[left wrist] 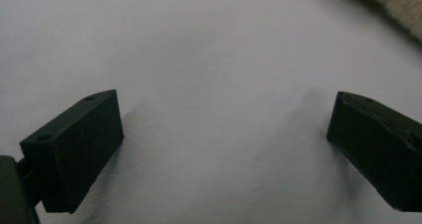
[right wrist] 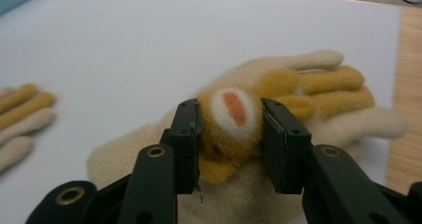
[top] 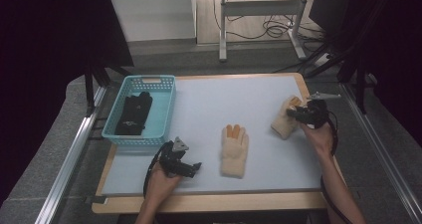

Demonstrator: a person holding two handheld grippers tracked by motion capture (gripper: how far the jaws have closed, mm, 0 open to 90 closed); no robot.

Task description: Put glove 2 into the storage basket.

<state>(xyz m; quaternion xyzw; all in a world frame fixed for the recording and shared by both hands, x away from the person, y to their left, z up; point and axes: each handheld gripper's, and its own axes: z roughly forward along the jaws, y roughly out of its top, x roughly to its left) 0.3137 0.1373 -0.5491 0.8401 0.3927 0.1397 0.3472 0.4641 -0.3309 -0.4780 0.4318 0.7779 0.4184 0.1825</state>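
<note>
A cream mitten-style glove with orange fingers (top: 281, 123) lies at the right side of the pale mat, and my right gripper (top: 297, 115) is shut on it. In the right gripper view the two black jaws pinch a bunched orange fold with a white-ringed patch at my right gripper (right wrist: 230, 112), and the rest of the glove (right wrist: 318, 82) spreads beyond. A second matching glove (top: 234, 152) lies flat mid-mat, its fingers also at the left edge (right wrist: 20, 112). My left gripper (top: 195, 168) rests near the mat's front left, open, with bare mat between its jaws (left wrist: 226, 99).
A turquoise basket (top: 149, 78) stands at the mat's back left with a pair of black gloves (top: 134, 112) inside. The mat (top: 224, 99) sits on a wooden table with metal rails on both sides. A fuzzy glove edge (left wrist: 398, 5) sits at the far corner of the left gripper view.
</note>
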